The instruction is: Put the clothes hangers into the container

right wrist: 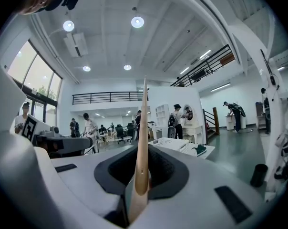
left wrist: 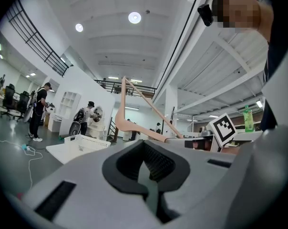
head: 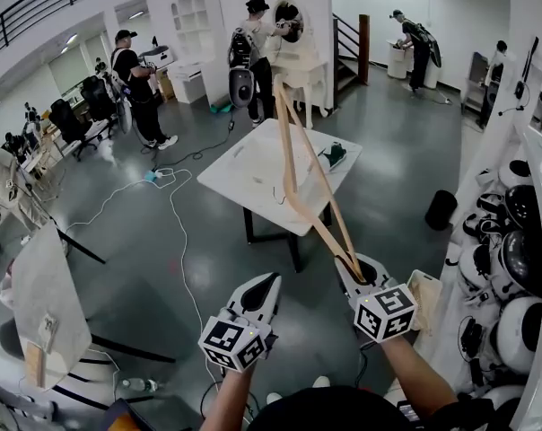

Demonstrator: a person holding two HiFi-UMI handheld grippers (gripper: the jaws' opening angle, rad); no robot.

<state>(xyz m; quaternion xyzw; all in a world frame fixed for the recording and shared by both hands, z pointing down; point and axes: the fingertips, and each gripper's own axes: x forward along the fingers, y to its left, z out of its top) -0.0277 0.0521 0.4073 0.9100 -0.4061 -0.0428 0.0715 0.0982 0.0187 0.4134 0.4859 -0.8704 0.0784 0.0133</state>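
One hanger (head: 288, 155) is gripped by the right hand-held gripper (head: 354, 269); the left hand-held gripper (head: 267, 284) is closed.

bright ceiling lights (right wrist: 137, 21), fisheye edges, sharp focus.

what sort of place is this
Probably a big open lab or workshop: a high hall with a balcony rail, cables across the floor, office chairs and people at workstations.

Left claw (left wrist: 145, 177) closed and empty, wooden hanger (left wrist: 120, 122) raised beyond, white basket (left wrist: 81, 144) lower left
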